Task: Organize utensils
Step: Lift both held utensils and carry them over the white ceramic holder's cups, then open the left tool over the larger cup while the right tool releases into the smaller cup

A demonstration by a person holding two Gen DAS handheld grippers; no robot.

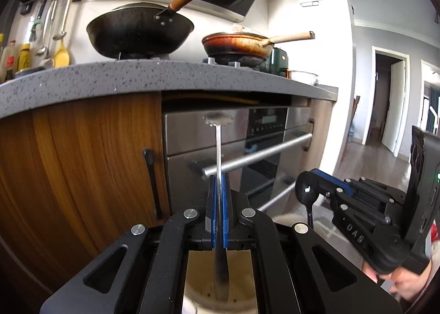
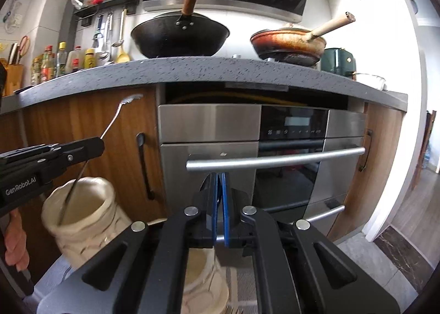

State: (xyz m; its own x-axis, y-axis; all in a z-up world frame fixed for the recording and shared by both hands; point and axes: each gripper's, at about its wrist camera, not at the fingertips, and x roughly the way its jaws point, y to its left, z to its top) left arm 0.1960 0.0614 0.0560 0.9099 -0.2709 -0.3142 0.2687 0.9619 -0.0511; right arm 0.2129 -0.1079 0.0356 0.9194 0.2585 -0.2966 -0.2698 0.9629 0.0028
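My left gripper (image 1: pixel 219 185) is clamped on the thin shaft of a fork (image 1: pixel 218 149), its dark handle hanging down inside the mouth of the cream jar (image 2: pixel 82 209) and its tines standing above; my right gripper (image 2: pixel 219 185) is pinched on a black spoon (image 1: pixel 308 198) just beside that jar. Both utensils look light, stiff and slick, so I'd judge a mid-shaft hold safest, and the jar may be breakable; beyond the jar stands the oven (image 2: pixel 247 135)
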